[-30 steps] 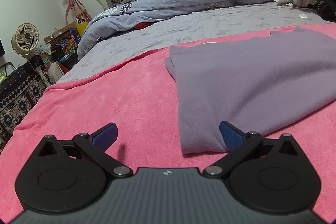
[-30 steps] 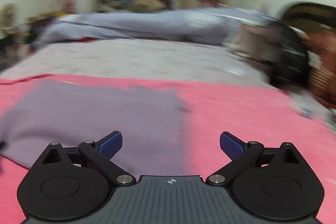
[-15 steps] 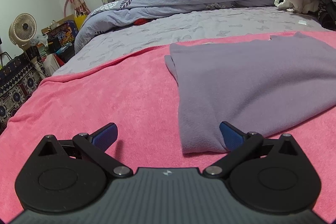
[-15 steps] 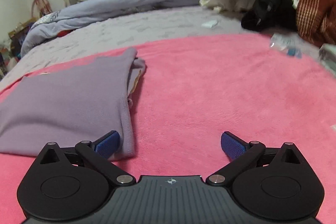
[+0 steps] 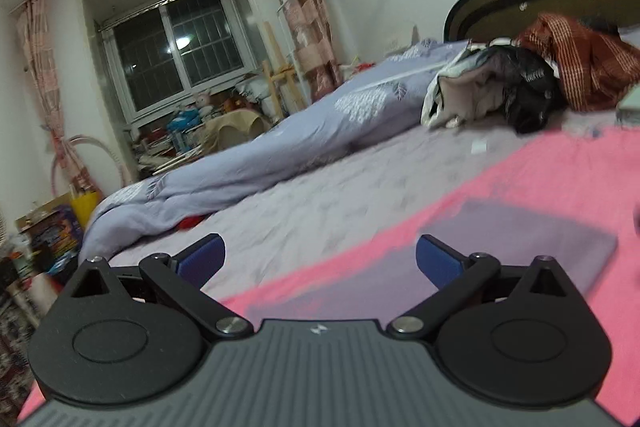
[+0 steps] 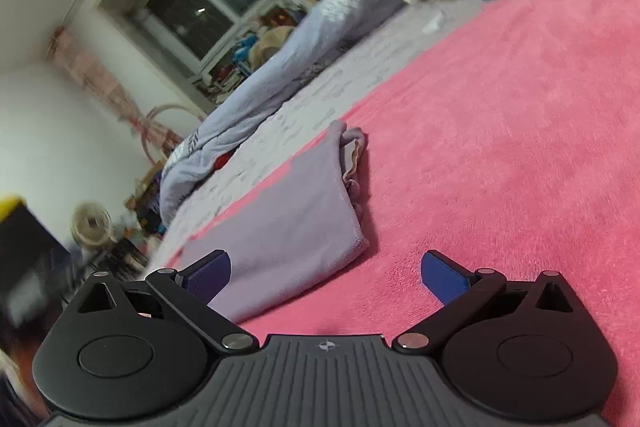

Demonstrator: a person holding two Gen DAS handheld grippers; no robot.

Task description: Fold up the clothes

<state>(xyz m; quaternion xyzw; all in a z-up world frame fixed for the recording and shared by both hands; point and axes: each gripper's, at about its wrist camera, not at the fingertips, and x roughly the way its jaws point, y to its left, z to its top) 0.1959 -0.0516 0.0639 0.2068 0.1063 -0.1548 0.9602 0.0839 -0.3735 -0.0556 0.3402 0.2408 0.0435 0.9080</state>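
Lying folded on the pink blanket (image 6: 500, 147), the lilac garment (image 6: 288, 219) sits free of both tools: left claw (image 5: 320, 259) gapes wide and empty above it, right claw (image 6: 324, 277) equally wide, empty, straddling its near corner.

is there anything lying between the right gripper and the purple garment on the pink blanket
Nothing visible does. The right gripper, jaws open, sits just off the purple garment; only bare pink blanket lies beside it.

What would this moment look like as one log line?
left tool: open, empty | right tool: open, empty | purple garment: folded on pink blanket
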